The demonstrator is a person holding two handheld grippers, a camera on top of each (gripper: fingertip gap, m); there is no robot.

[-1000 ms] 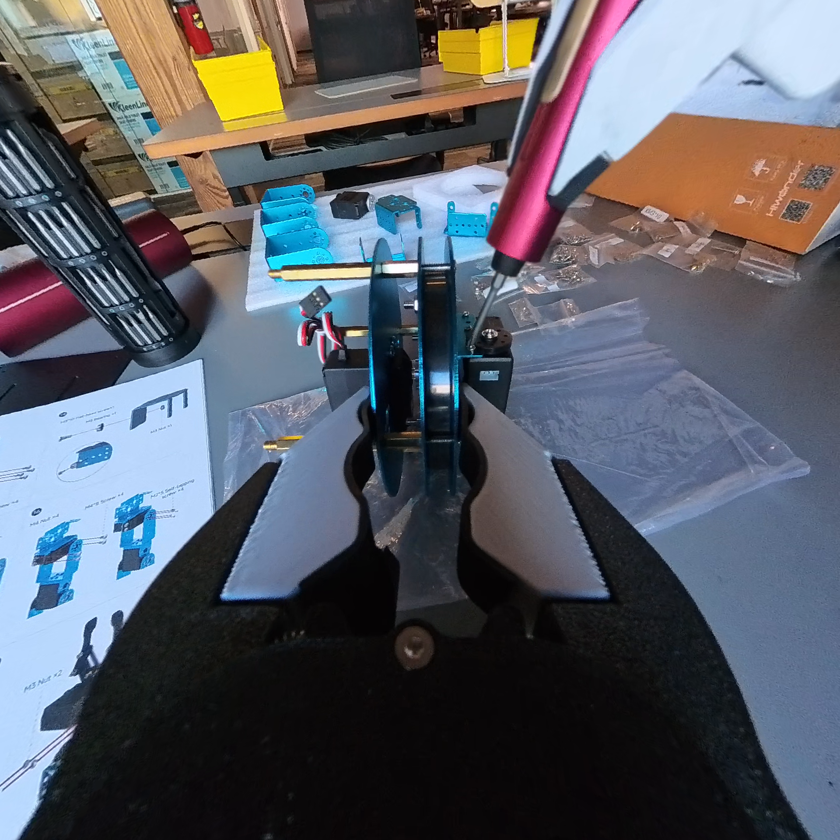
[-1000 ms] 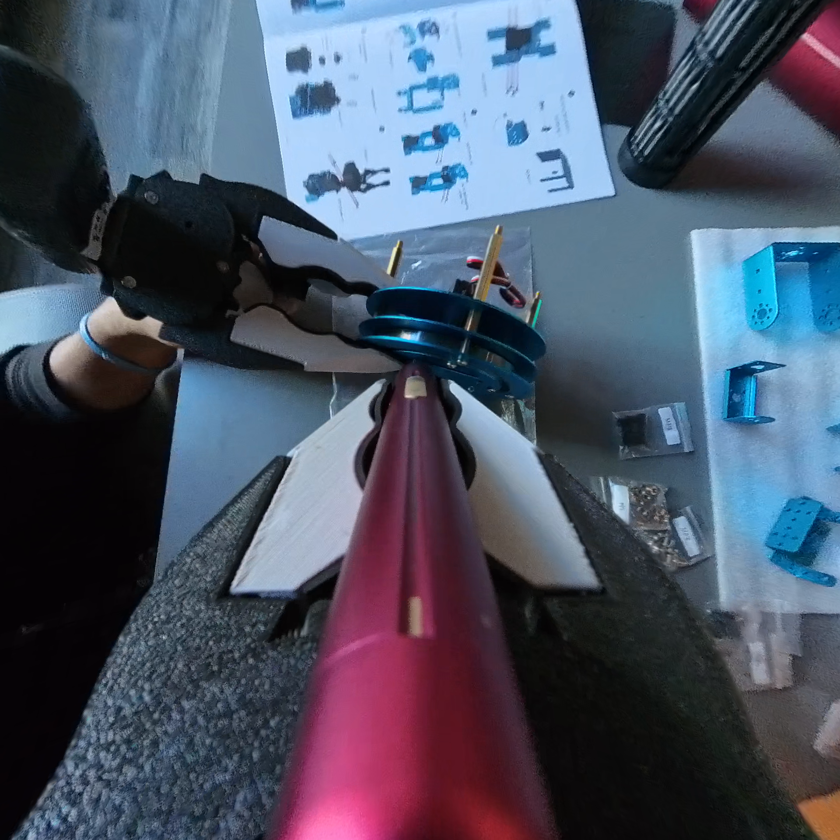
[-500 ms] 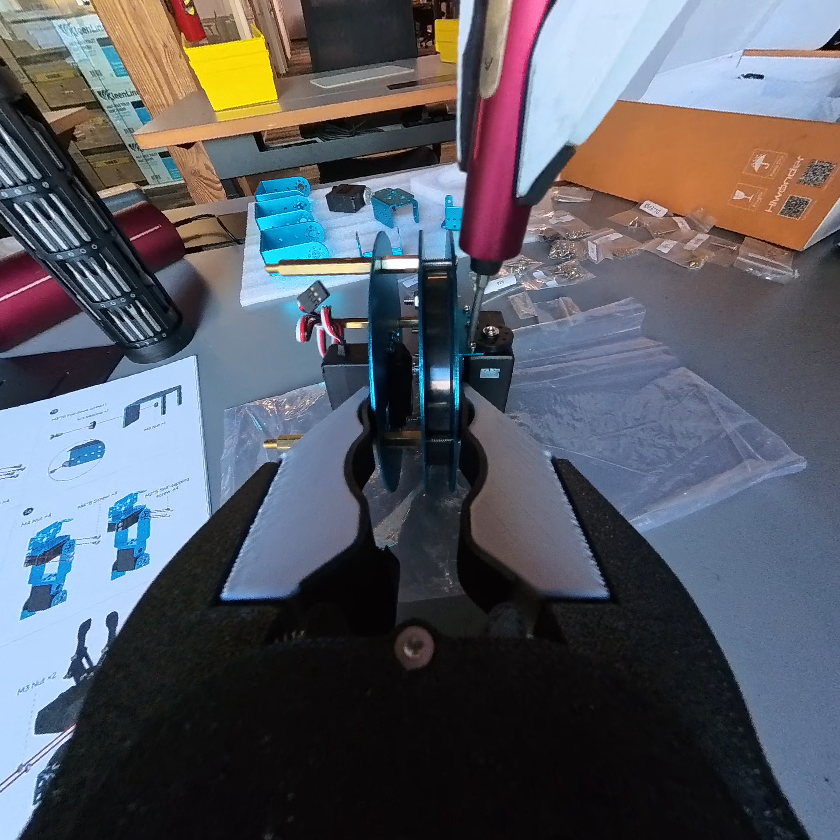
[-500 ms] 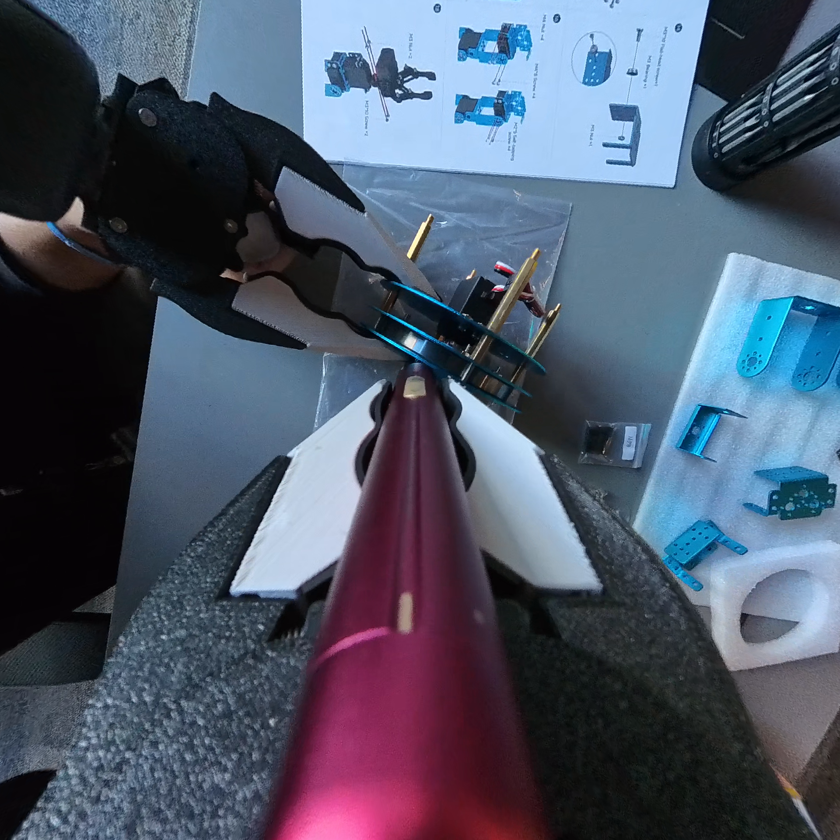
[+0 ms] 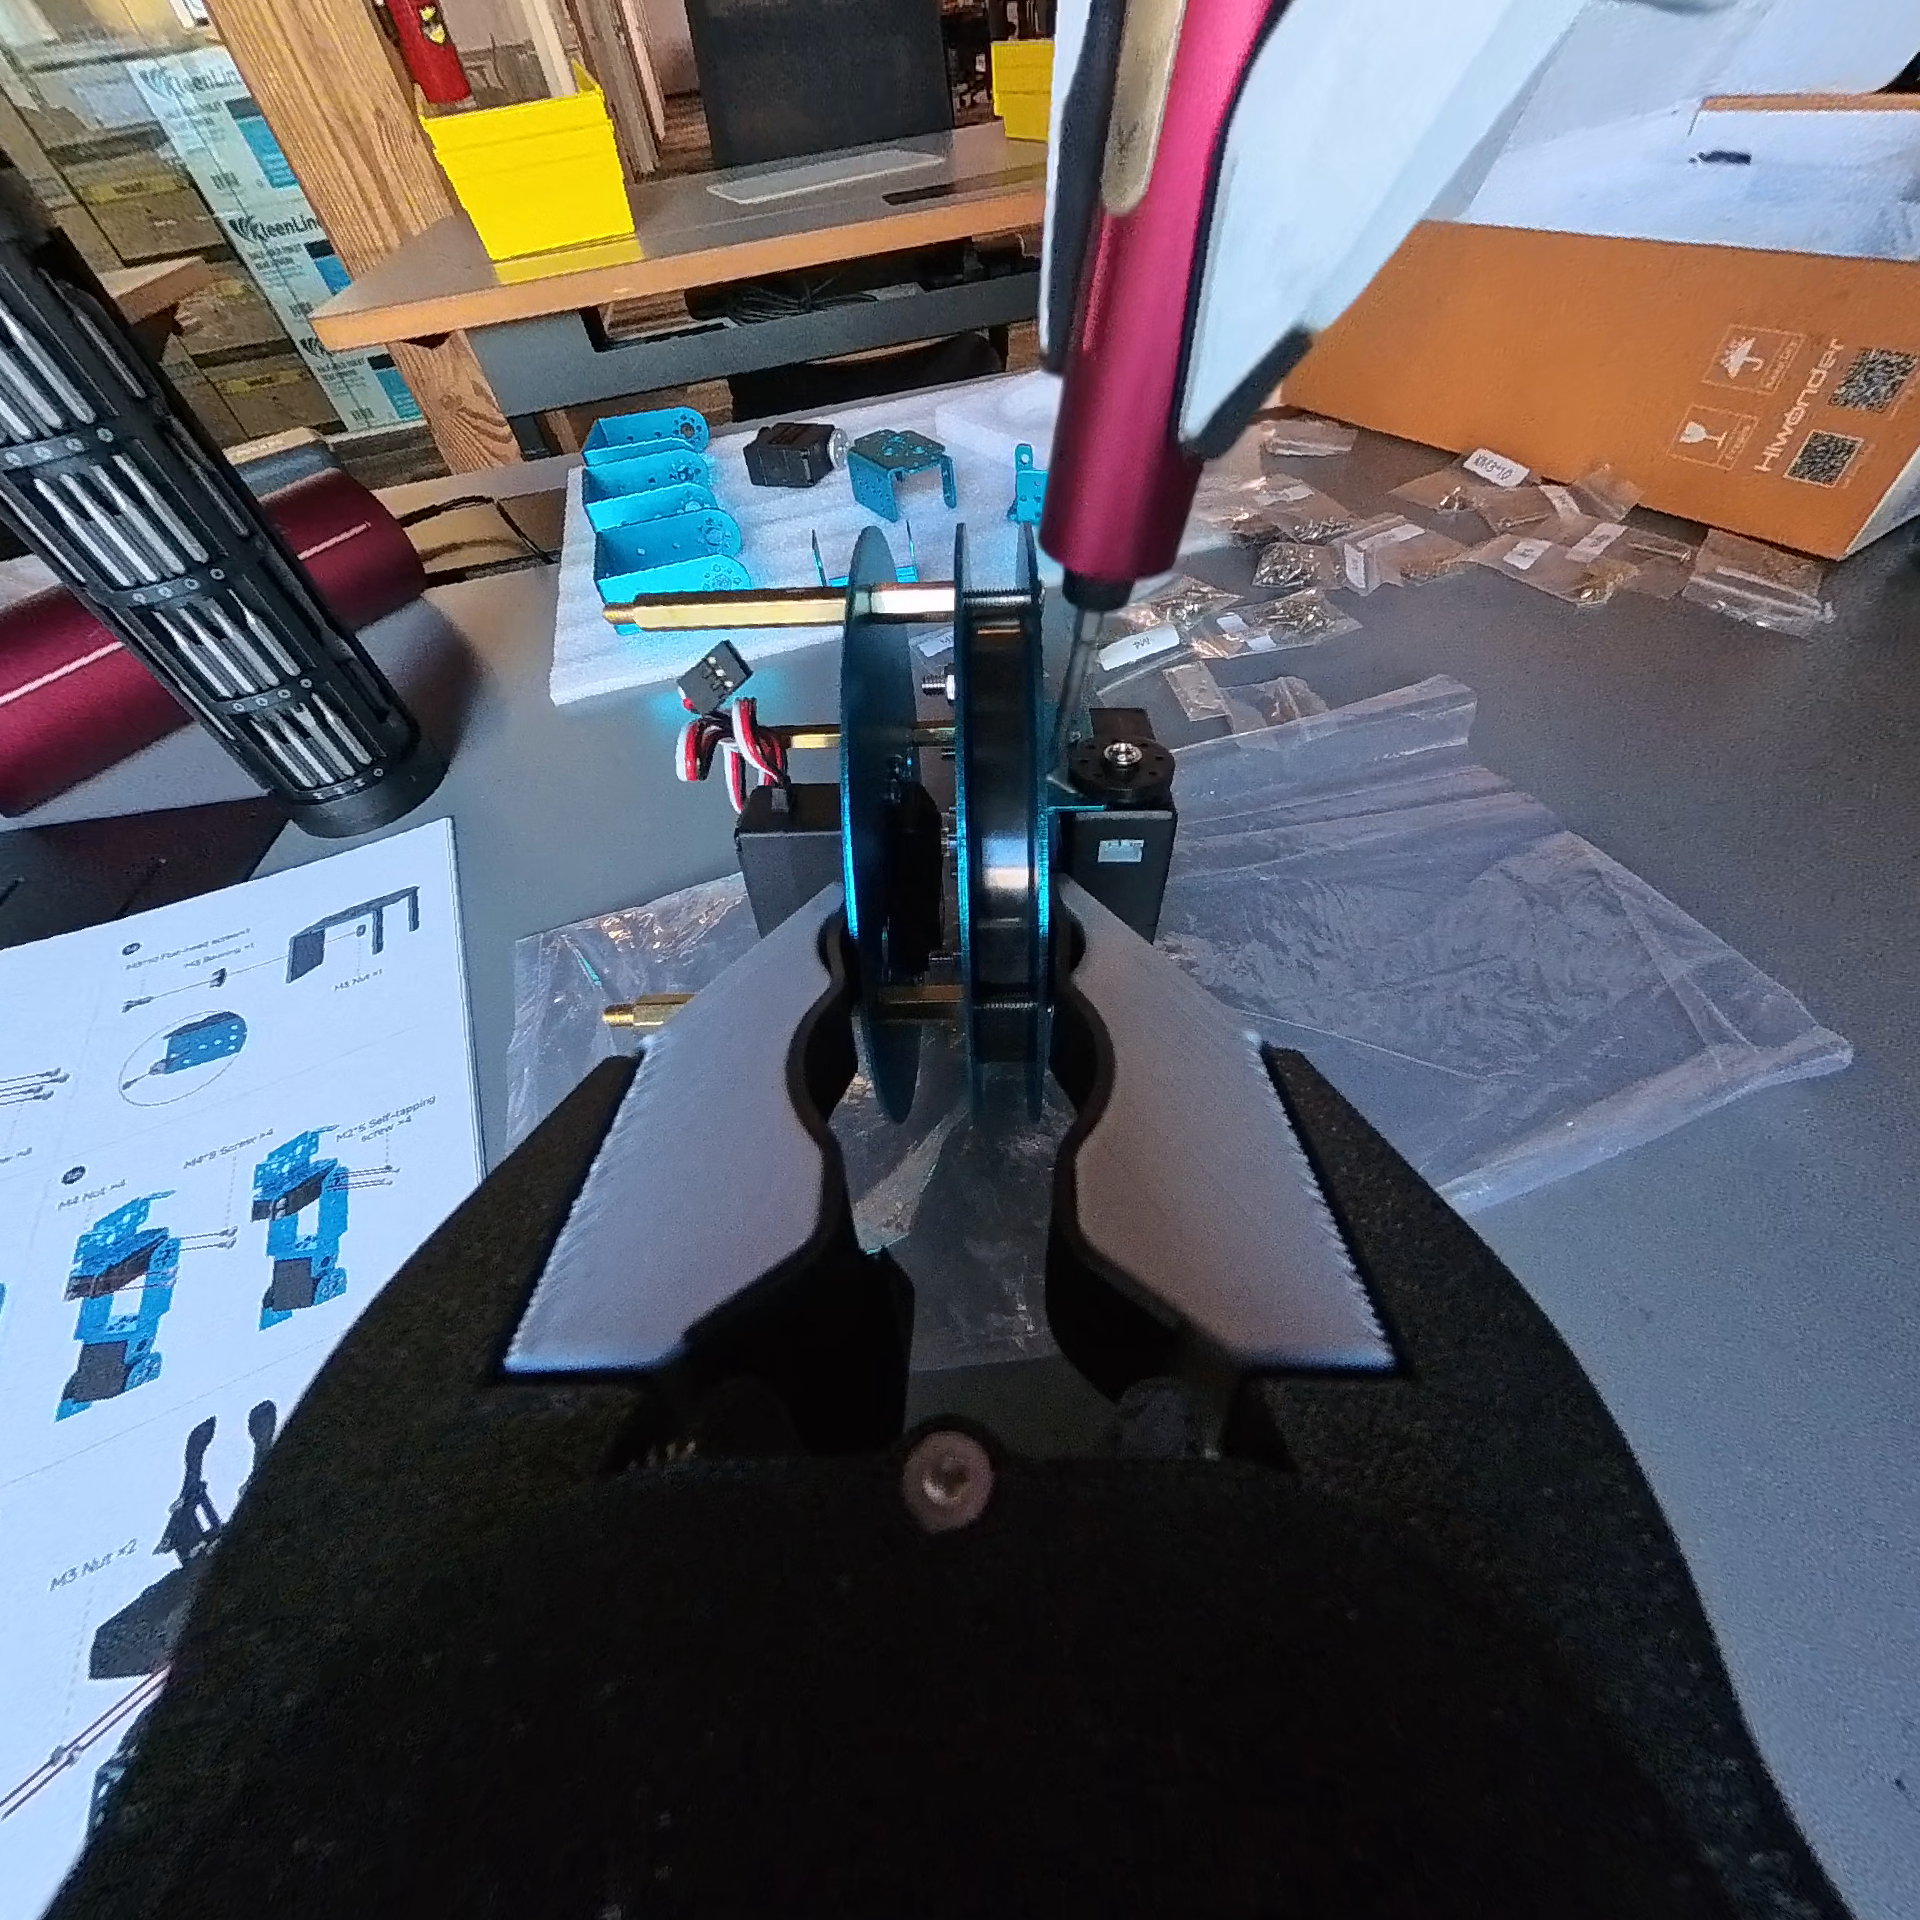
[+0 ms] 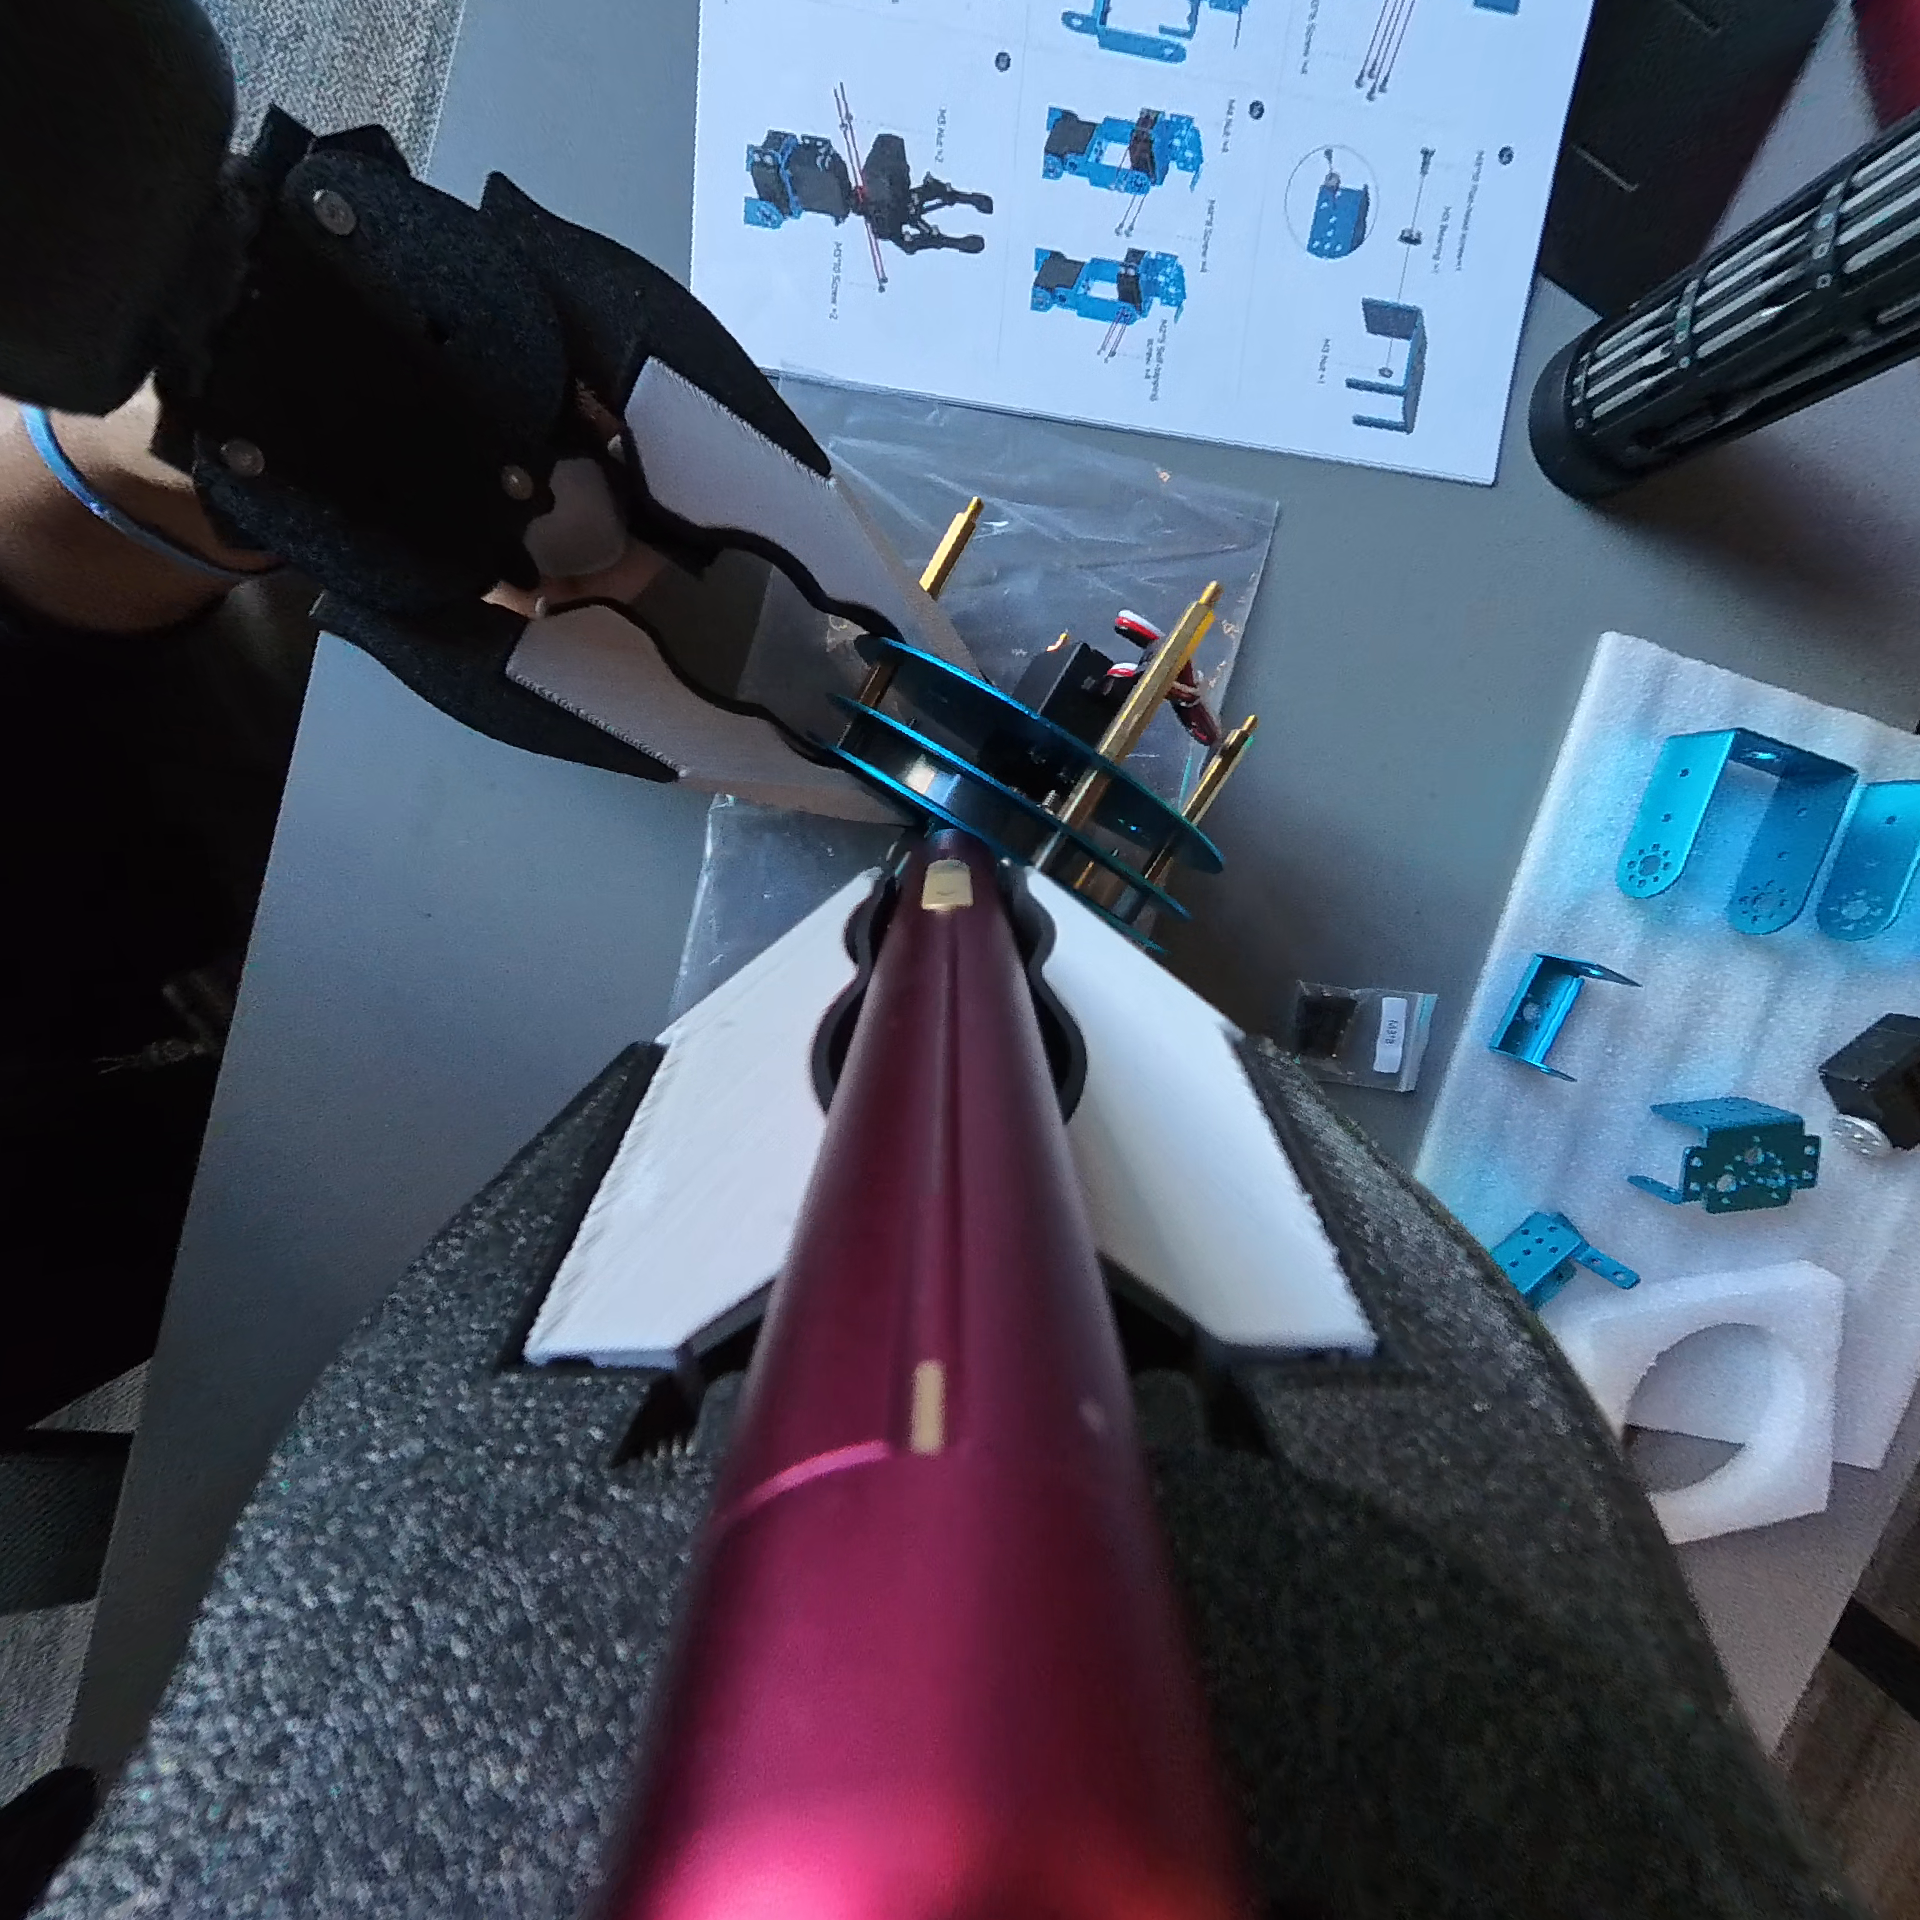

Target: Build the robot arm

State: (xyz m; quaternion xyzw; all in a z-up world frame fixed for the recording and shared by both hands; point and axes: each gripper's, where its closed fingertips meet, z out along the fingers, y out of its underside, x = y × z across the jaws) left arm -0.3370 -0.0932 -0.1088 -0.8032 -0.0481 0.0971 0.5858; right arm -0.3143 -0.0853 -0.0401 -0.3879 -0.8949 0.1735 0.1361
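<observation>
My left gripper (image 5: 951, 914) is shut on a blue metal assembly (image 5: 997, 831) of parallel round discs joined by brass standoffs, held on edge over a plastic bag. A black servo (image 5: 1117, 842) sits on its right side. My right gripper (image 6: 948, 883) is shut on a magenta electric screwdriver (image 6: 935, 1351). In the left wrist view the screwdriver (image 5: 1117, 364) comes down almost upright, its thin bit against the right disc just above the servo. The right wrist view shows the left gripper (image 6: 862, 727) clamping the disc assembly (image 6: 1039, 769), with red, white and black servo wires behind.
A printed instruction sheet (image 5: 208, 1091) lies left. A black bit-holder cylinder (image 5: 187, 623) stands behind it. A white foam tray (image 6: 1714, 1039) carries several blue brackets. Small bags of screws (image 5: 1351, 582) and an orange cardboard box (image 5: 1558, 364) lie at the back right. There is about 8 cm between the tips of the two grippers.
The screwdriver has swung from a slant to nearly upright and shifted left against the right disc. The left gripper keeps the disc assembly still.
</observation>
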